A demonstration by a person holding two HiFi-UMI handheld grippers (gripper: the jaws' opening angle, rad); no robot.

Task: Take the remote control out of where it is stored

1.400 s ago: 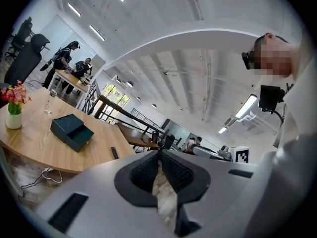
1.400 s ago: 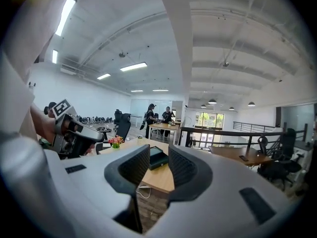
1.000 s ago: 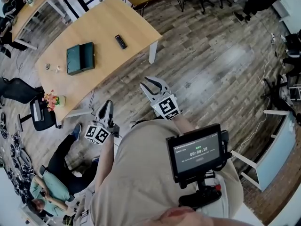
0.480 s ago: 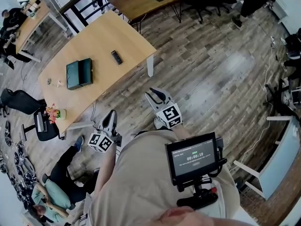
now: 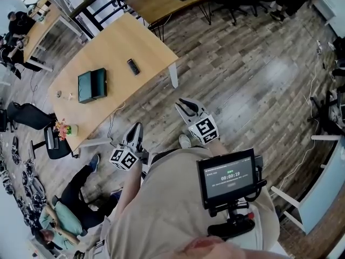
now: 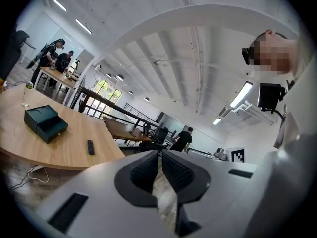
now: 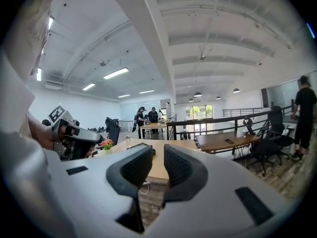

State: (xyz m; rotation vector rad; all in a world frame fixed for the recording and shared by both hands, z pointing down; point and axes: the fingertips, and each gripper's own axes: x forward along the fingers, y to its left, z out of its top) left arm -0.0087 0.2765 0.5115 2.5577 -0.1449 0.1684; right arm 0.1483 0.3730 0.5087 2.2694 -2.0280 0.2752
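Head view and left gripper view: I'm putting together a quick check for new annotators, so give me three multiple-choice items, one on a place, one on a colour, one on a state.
1. Where does the remote lie?
A. On the floor
B. On the light wooden table, beside the box
C. Inside the box

2. What colour is the box?
A. Red
B. White
C. Dark green

3. How do the left gripper's jaws stand?
A. Together, with nothing between them
B. Wide apart
C. Closed on the remote

Answers:
1 B: the head view shows it bare on the tabletop, apart from the box.
2 C: both views show a dark green box.
3 A: the left gripper view shows the pads meeting at the tips, with only floor beyond.
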